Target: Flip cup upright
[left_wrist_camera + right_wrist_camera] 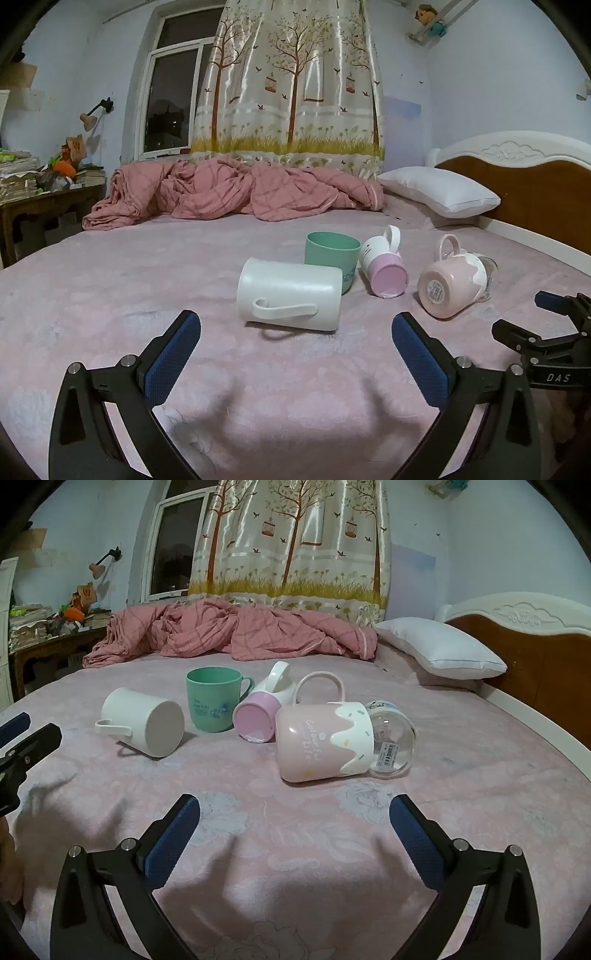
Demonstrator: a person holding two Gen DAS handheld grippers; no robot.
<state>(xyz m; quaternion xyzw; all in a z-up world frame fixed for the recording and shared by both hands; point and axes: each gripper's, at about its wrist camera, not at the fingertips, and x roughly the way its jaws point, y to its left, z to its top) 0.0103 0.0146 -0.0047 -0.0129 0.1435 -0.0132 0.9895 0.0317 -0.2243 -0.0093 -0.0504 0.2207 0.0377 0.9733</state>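
Note:
Several cups sit on the pink bedsheet (pixel 110 280). A white mug (pixel 290 293) lies on its side just ahead of my open, empty left gripper (pixel 295 328); it also shows in the right wrist view (pixel 142 725). A green cup (pixel 331 258) (pixel 212 703) stands upright behind it. A small pink-and-white mug (pixel 386 271) (pixel 258 712) lies on its side. A pink mug with a clear lid (pixel 452 286) (pixel 325 740) lies on its side ahead of my open, empty right gripper (pixel 294 812), which also shows in the left wrist view (pixel 554 314).
A crumpled pink quilt (pixel 229 192) lies at the far side of the bed. A white pillow (pixel 439 190) and the wooden headboard (pixel 535 192) are at the right. A cluttered desk (pixel 40 192) stands at the left. A curtain (pixel 295 81) hangs behind.

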